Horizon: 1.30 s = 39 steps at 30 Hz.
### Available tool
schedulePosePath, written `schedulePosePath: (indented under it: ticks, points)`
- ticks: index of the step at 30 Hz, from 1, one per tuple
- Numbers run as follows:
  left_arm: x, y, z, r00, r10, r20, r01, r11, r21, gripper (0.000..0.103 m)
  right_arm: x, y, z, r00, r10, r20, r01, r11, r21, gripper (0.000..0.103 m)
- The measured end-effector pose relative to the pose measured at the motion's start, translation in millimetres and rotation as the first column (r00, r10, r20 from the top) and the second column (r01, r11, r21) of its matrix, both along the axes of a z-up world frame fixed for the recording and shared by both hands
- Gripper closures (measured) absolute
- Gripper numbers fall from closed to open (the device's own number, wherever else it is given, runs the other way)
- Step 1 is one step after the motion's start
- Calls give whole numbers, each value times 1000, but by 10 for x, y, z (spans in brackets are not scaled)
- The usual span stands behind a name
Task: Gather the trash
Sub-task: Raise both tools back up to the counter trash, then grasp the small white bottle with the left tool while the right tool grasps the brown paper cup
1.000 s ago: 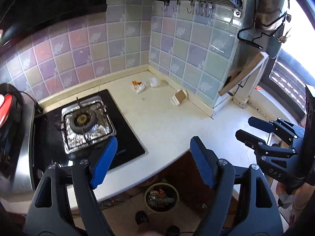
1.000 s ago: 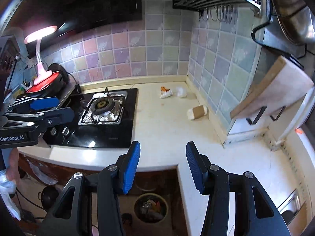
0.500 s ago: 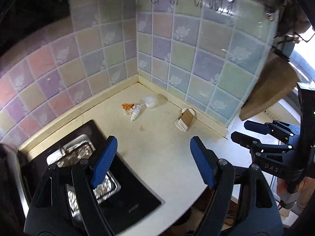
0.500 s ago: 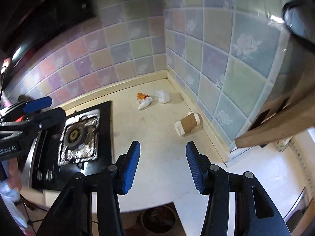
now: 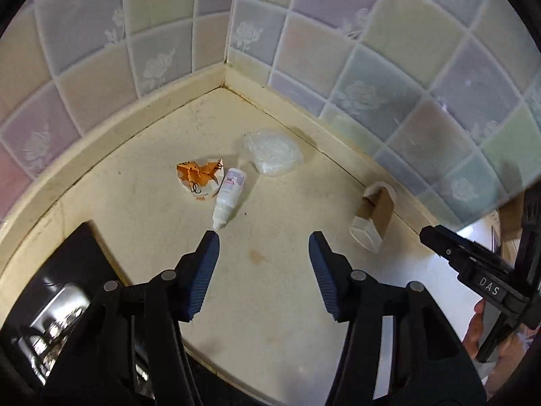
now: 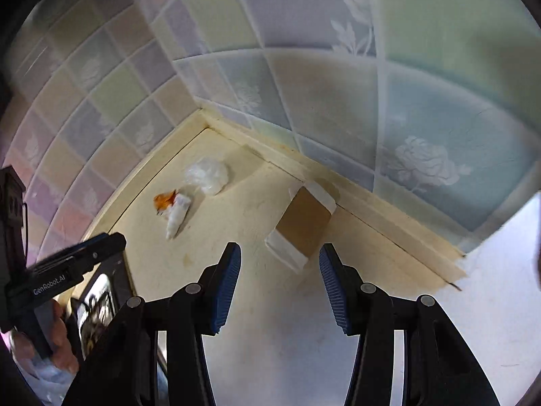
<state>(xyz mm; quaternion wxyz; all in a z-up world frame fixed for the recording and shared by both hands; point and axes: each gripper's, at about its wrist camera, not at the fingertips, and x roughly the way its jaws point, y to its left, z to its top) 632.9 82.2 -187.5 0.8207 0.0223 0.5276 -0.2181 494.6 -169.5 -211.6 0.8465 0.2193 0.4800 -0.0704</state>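
White bottle (image 5: 228, 197) just ahead of closing left jaws; nothing btwn.

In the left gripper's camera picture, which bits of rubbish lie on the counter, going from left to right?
Orange wrapper → small white bottle → crumpled clear plastic → brown-and-white carton.

Bare worktop (image 5: 270, 291) open ahead of both hand-held grippers, tiled walls (image 5: 372, 50) closing the corner at 12 o'clock, stove (image 5: 57, 291) at 8 o'clock, small carton (image 6: 301, 226) lying near the right-hand wall
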Motion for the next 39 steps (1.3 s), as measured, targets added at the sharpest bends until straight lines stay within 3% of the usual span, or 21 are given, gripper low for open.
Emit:
schedulePosePath:
  ticks: [4, 11, 19, 33, 39]
  points:
    - [257, 8, -236, 1000, 6, -13, -6, 1000, -24, 55, 299, -27, -357, 997, -66, -31, 67, 997, 41, 54]
    - [514, -48, -520, 999, -1, -36, 0, 999, -39, 67, 705, 117, -722, 995, -79, -68, 80, 997, 4, 54]
    - [602, -170, -708, 997, -38, -71, 35, 999, -38, 74, 829, 273, -775, 994, -90, -63, 83, 992, -96, 54]
    - [656, -320, -778, 999, -40, -4, 40, 998, 40, 74, 538, 27, -906, 984, -153, -94, 158, 986, 48, 54]
    - [753, -310, -840, 1000, -24, -19, 24, 999, 40, 74, 589, -12, -933, 983, -158, -89, 165, 983, 82, 54]
